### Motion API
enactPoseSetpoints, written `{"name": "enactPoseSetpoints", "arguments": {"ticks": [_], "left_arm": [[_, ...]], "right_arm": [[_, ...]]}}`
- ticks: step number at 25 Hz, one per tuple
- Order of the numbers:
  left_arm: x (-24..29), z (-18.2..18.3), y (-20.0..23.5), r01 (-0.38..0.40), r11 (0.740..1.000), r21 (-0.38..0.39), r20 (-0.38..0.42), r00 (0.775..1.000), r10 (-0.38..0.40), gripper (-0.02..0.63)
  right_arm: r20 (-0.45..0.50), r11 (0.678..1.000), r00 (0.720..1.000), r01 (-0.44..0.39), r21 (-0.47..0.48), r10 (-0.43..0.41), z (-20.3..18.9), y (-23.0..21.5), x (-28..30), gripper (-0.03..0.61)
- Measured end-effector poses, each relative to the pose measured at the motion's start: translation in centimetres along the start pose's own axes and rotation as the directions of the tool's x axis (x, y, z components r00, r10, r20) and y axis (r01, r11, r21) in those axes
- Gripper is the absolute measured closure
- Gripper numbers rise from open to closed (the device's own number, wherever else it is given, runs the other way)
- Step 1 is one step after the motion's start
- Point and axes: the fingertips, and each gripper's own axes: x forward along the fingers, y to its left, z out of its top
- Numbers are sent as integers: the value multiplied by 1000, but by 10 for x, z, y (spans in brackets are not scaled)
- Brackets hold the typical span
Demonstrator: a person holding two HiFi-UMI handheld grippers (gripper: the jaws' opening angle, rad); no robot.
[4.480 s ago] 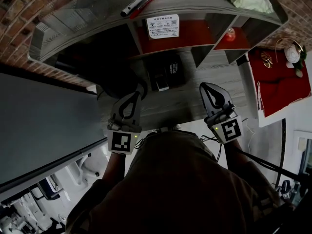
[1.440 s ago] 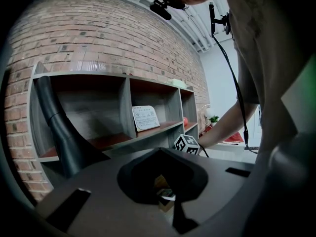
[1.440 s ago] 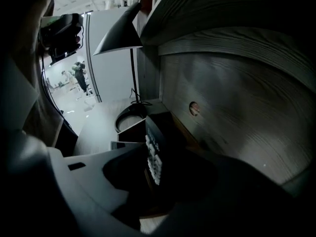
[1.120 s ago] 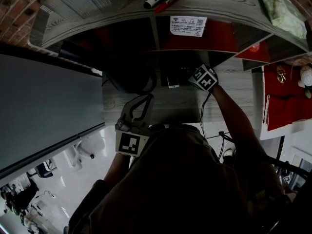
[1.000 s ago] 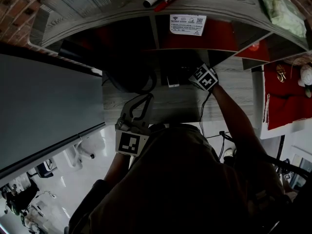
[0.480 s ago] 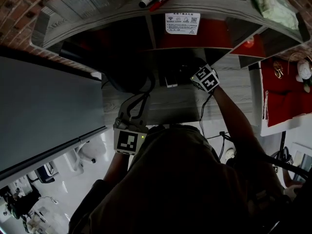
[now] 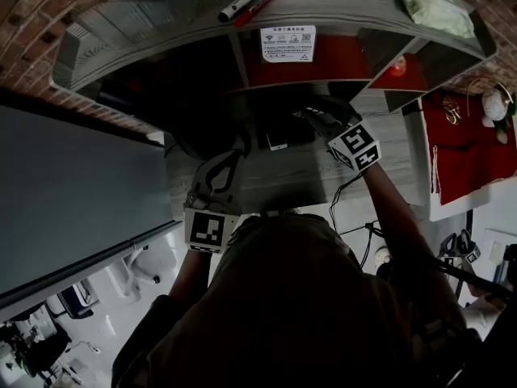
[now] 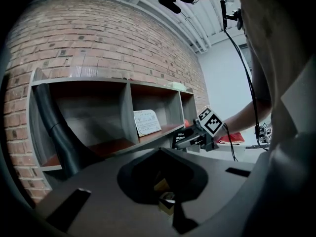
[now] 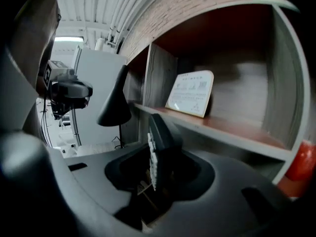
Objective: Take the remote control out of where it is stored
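Two hand-held grippers in frame. Right hand-held gripper clamped on the slim black plastic remote control, held edge-on between the jaws, pale buttons on one face, far end standing up past the tips. Left hand-held gripper closed on nothing, parked low over the grey wood-grain desk, well apart from the right one.

Just beyond the right hand-held gripper: grey wood-grain shelf unit with red-lined compartments. Above and ahead of it, white printed card leaning at a compartment's back. Off to its right, small round red object. To its left, black cone-shaped lamp shade.

Judged stage: remote raised out of the recess under the shelf, withdrawal not yet finished. To do it well:
- Hold the squeeze steady, since the grip looks to be near one end only.
- Draw back toward the body, clear of the shelf's front edge, before any turning.
- Steer wide of the lamp shade, and leave the left hand-held gripper parked out of the path.

Hard to make out:
- Storage spot itself lost in the dark recess in the head view. Possibly the small dark holder just left of the right hand-held gripper, but uncertain.
- Seating depth of the remote hidden by the jaws.
- Card's print too small to read.
- Near desk edge covered by the person's body.
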Motion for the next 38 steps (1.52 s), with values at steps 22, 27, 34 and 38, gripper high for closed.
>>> {"name": "enactPoseSetpoints", "arguments": {"ticks": [22,27,34,38], "left_arm": [[15,55,21,0,996,89,172,985,-15,603],[14,52,21,0,998,70,168,986,-11,603],[11,48,14,7,998,66,161,987,-17,603],[10,46,10,11,998,65,162,987,-21,603]], "right_arm": [[393,980,898,171,98,-196,100,42,-137,446],[406,982,895,151,114,-185,95,65,-148,448],[407,981,893,155,115,-189,95,69,-152,449],[407,978,891,169,119,-203,95,64,-155,449]]}}
